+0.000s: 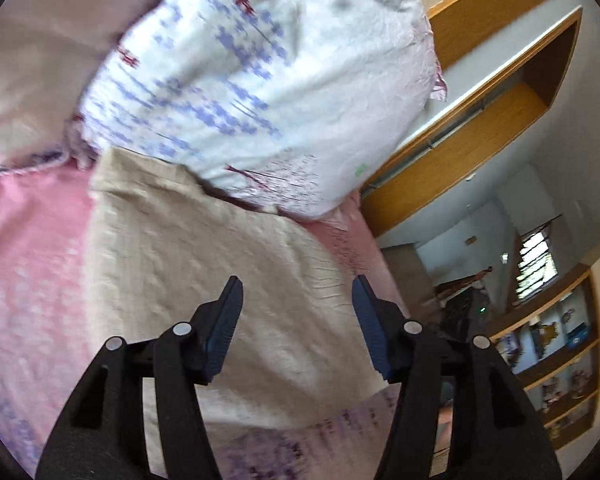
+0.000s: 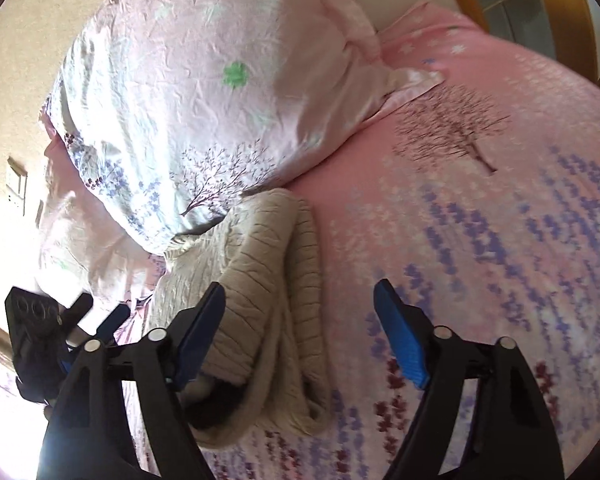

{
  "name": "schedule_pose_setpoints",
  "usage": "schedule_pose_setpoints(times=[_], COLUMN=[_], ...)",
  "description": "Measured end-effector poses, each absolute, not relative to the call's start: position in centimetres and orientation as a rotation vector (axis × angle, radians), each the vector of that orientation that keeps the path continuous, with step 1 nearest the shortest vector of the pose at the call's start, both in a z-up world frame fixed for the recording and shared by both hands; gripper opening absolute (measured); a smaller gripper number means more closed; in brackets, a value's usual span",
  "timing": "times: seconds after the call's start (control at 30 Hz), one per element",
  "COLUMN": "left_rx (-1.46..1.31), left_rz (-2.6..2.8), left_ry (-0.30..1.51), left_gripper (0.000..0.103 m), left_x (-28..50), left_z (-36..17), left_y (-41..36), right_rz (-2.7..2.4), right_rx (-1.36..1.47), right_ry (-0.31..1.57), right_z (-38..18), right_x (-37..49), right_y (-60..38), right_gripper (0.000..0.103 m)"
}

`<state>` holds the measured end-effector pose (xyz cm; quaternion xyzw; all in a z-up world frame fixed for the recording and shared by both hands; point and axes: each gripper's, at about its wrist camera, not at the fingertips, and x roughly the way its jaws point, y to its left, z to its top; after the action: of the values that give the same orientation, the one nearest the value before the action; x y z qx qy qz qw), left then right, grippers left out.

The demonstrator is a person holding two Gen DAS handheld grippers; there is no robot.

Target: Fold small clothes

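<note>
A flower-printed pillow [image 2: 204, 92] lies on the pink bedsheet [image 2: 479, 208], with wooden shelves [image 1: 555, 356] off to the side.

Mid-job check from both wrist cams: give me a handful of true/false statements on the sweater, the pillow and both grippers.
1. The beige knit sweater lies on the pink floral bedsheet. True.
2. The left gripper is clamped on the sweater. False: its jaws stand apart over the knit, with nothing pinched between them.
3. The pillow overlaps the sweater's far edge. True.
4. The right gripper is shut. False: its jaws are apart; the pad at picture-left sits at the sweater's folded edge, the other over bare sheet.
5. The sweater is dark blue. False: it is beige.
6. The sweater is folded over on itself in the right wrist view. True.
</note>
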<state>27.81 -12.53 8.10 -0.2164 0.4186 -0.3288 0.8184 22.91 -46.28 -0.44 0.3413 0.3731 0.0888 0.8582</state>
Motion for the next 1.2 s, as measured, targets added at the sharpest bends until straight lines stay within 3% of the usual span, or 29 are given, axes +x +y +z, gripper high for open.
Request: schedule_pose_setpoints(times=[0.13, 0.23, 0.3, 0.37, 0.5, 0.7, 0.93, 1.13, 1.2], left_rx=[-0.374, -0.358, -0.367, -0.385, -0.398, -0.39, -0.382, -0.375, -0.384], left_rz=[-0.546, -0.472, -0.452, -0.46, -0.488, -0.549, -0.593, -0.592, -0.587], left_ry=[0.887, 0.941, 0.984, 1.022, 1.028, 1.026, 1.04, 1.036, 1.041], left_gripper=[0.064, 0.064, 0.064, 0.064, 0.064, 0.058, 0.058, 0.06, 0.06], left_x=[27.8, 28.8, 29.0, 29.0, 28.7, 28.4, 27.8, 26.5, 25.8], left_z=[7.4, 5.7, 4.0, 2.7, 2.0, 1.9, 1.4, 1.3, 1.2], left_y=[-9.5, -8.4, -7.2, -6.6, -6.7, -7.6, -8.8, -9.1, -8.7], right_rz=[0.221, 0.251, 0.265, 0.259, 0.244, 0.201, 0.05, -0.032, -0.009], right_rx=[0.78, 0.821, 0.813, 0.768, 0.663, 0.492, 0.547, 0.487, 0.501], right_ry=[0.819, 0.828, 0.839, 0.84, 0.765, 0.593, 0.751, 0.78, 0.767], right_z=[-0.8, -1.1, -1.3, -1.1, 0.7, 5.0, -0.6, -0.5, -0.1], right_x=[25.1, 26.1, 26.4, 26.5, 25.6, 23.3, 25.2, 25.8, 25.0], right_y=[-45.3, -44.8, -44.2, -43.5, -42.7, -41.6, -44.1, -43.8, -44.1], right_gripper=[0.07, 0.06, 0.035, 0.02, 0.01, 0.009, 0.009, 0.009, 0.014])
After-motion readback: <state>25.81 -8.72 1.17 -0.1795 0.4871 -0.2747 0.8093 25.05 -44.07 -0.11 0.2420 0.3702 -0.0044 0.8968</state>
